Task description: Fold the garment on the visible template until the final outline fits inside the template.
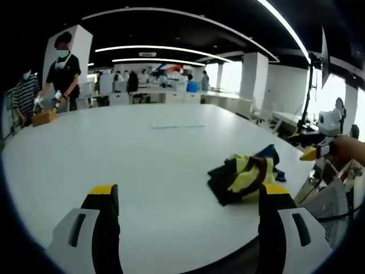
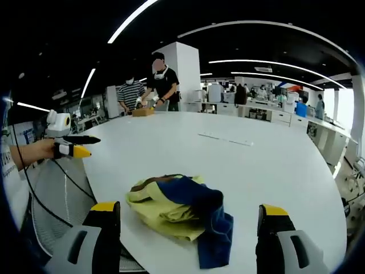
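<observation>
The garment [image 1: 246,177] is seen crumpled on the bench [image 1: 142,165], near its front edge, ahead of the left hand-held gripper [image 1: 188,200] and toward the right jaw. In the right gripper view the garment [image 2: 179,214] lies just ahead of the right hand-held gripper [image 2: 191,220], between its spread jaws, with the other gripper [image 2: 71,149] held off the bench edge to the left. Template marks [image 2: 225,138] are found farther back on the bench, well apart from the garment. Two people [image 2: 151,85] stand at the far end beside a box [image 2: 142,112] on the bench.
</observation>
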